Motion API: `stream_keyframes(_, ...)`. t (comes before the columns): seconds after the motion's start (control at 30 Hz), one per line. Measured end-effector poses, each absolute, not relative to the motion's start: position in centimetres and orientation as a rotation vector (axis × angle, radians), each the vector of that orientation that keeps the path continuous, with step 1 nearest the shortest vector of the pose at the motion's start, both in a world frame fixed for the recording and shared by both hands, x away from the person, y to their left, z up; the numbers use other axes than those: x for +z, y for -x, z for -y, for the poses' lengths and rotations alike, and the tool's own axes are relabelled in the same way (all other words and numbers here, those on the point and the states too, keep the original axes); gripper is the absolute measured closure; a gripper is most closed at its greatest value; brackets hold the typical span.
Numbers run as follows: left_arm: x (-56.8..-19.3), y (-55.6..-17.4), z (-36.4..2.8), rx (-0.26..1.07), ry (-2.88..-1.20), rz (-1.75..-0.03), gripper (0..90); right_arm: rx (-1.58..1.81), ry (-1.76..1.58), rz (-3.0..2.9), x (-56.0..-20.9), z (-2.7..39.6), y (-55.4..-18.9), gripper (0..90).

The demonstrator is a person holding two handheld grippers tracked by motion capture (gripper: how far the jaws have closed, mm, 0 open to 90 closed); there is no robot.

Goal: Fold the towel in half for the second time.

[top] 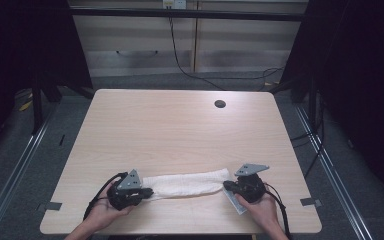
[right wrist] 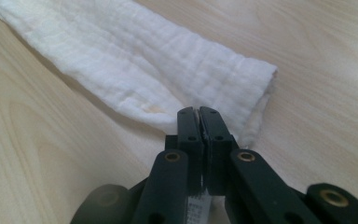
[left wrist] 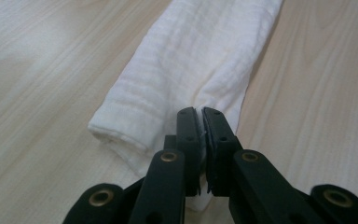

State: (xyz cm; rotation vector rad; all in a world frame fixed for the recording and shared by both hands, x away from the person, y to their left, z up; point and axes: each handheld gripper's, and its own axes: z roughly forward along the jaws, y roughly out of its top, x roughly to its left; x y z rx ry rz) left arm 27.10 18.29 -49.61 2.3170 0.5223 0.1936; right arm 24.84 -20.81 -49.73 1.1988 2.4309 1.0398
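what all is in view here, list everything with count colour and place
cloth: one, white, folded into a long strip, lying across the near part of the table between the two grippers
table: one, light wood, centre of the high view
hole: one, dark, round, far right part of the tabletop
cable: one, black, on the floor behind the table
left hand-held gripper: one, black, shut on the cloth's left end
right hand-held gripper: one, black, shut on the cloth's right end
hands: two, at the near edge

Both hands low at the near edge, forearms entering from below. Left gripper (top: 147, 191) jaws clamped together, pointing right. Right gripper (top: 226, 185) jaws likewise pinched, pointing left.
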Motion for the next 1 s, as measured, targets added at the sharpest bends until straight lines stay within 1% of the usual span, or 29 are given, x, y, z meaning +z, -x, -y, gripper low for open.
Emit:
stream_keyframes(0.2,-49.9,-28.9,-18.6,0.204,-2.279,-0.571,85.8,1.052,-1.207,-2.421,-49.9,20.6,-25.8,88.3)
stream_keyframes(0.3,-50.0,-29.8,-18.8,0.177,-2.259,-0.599,85.9,1.051,-1.209,-2.417,-49.9,20.5,-26.3,88.3)
stream_keyframes(0.47,-50.0,-31.1,-18.2,0.234,-2.277,-0.607,85.8,1.048,-1.225,-2.417,-49.9,20.6,-27.0,88.3)
stream_keyframes(0.6,-50.0,-32.0,-18.2,0.206,-2.259,-0.637,85.9,1.041,-1.231,-2.413,-49.9,20.7,-27.6,88.3)
stream_keyframes(0.67,-50.1,-32.6,-18.0,0.215,-2.250,-0.653,85.9,1.044,-1.243,-2.411,-49.9,20.7,-27.9,88.3)
stream_keyframes(0.77,-50.4,-33.4,-18.3,0.167,-2.201,-0.690,85.9,1.050,-1.251,-2.401,-49.9,20.8,-28.5,88.3)
stream_keyframes(0.83,-50.5,-33.6,-18.4,0.157,-2.191,-0.702,86.0,1.059,-1.268,-2.402,-50.0,20.9,-28.8,88.3)
stream_keyframes(1.0,-50.3,-33.9,-18.1,0.181,-2.209,-0.715,85.9,1.054,-1.263,-2.379,-50.1,20.7,-29.7,88.3)
